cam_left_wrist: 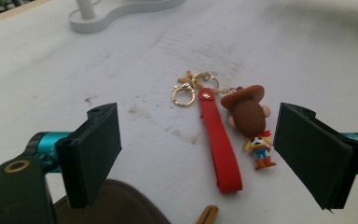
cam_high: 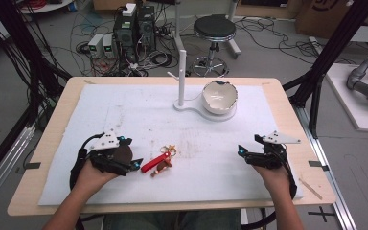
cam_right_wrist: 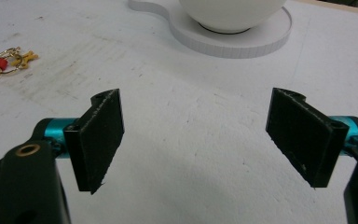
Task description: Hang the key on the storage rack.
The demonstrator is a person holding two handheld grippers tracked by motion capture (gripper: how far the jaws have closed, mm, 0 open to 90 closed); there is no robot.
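The keychain (cam_left_wrist: 228, 135) is seen flat just ahead of the wide-open left gripper (cam_left_wrist: 198, 154), bare bench (cam_high: 268, 120) around it; right gripper (cam_right_wrist: 196, 135) also held apart.

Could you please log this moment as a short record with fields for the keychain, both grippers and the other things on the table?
keychain: flat on the white mat, red strap, cowboy figure, gold rings
left gripper: open, keychain lies ahead between its fingers, untouched
right gripper: open, over bare mat, holds nothing
bowl: white, on the stand base at the far side
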